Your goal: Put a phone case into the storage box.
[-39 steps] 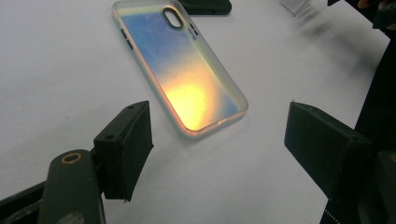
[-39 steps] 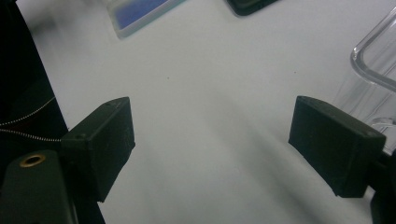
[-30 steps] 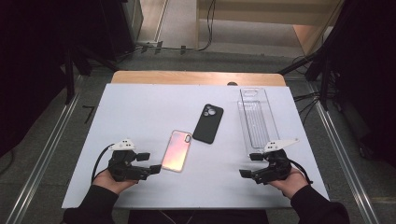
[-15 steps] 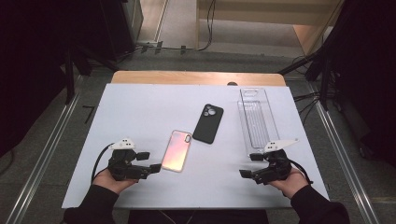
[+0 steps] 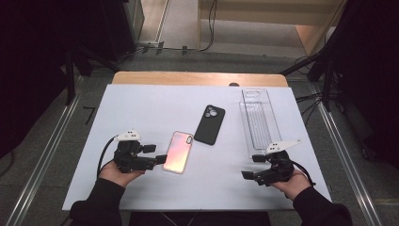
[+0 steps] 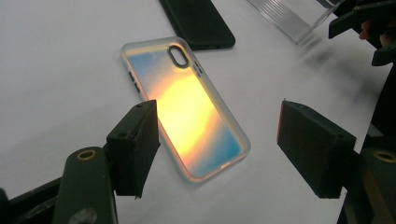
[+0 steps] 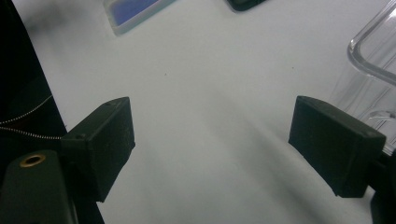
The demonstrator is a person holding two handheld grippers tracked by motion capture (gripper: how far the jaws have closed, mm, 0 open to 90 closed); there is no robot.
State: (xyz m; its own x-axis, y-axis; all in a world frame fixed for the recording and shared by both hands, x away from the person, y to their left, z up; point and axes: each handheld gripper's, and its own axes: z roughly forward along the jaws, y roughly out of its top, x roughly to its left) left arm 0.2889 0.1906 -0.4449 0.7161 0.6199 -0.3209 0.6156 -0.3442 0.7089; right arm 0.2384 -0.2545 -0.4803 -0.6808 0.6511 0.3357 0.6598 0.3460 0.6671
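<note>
Iridescent, the one phone case [image 5: 178, 151] lies flat on the white table [image 5: 141, 108], its near end between the left tongs [image 6: 215, 140], which have just been closing yet grip nothing. Pickup remains undone. Right tongs [image 7: 212, 140] stand wide, empty. One black case [image 5: 210, 124], one clear tray [image 5: 259, 117].

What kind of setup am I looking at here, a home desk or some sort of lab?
Most likely a lab or recording workbench, not a home. A plain white table stands between metal floor rails, with loose cables behind it, and it carries little beyond two phone cases and a clear tray.
</note>
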